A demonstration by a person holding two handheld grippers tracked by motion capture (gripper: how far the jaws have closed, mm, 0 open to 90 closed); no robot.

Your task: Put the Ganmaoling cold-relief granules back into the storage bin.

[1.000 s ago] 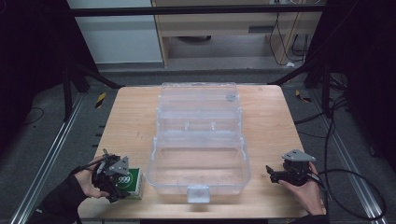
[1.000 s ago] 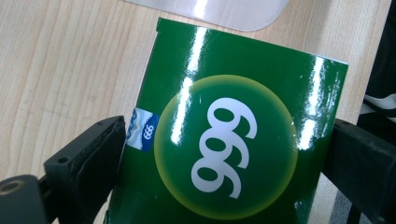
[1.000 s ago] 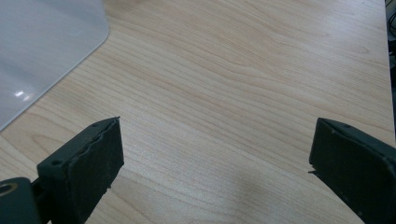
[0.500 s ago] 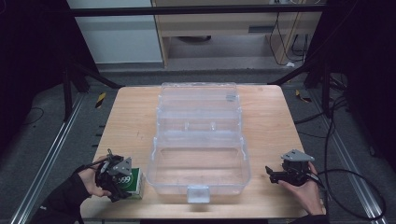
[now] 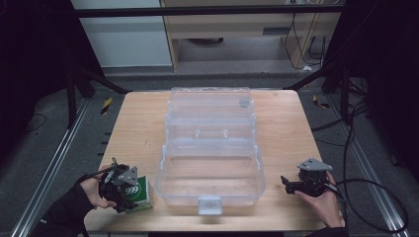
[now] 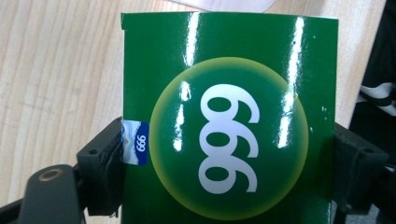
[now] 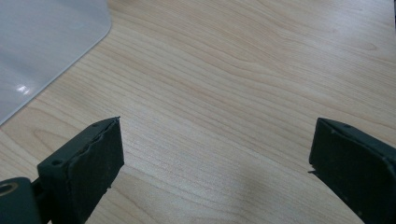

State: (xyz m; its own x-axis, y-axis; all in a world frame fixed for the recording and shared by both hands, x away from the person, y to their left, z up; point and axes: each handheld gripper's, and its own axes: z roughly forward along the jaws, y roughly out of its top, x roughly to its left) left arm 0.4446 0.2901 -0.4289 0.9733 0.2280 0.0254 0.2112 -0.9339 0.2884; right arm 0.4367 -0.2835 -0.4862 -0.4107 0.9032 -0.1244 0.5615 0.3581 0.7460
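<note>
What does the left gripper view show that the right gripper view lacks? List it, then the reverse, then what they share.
Left gripper view alone: a green box printed 999, clamped between the left tool jaws. Right gripper view alone: the right tool with jaws spread wide on nothing, and a corner of the clear plastic case. Shared: the wooden table under both.

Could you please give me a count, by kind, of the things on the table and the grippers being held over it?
Green box: 1
Clear plastic case, lid open: 1
Grippers, left gripper and right gripper: 2
Total: 4
</note>
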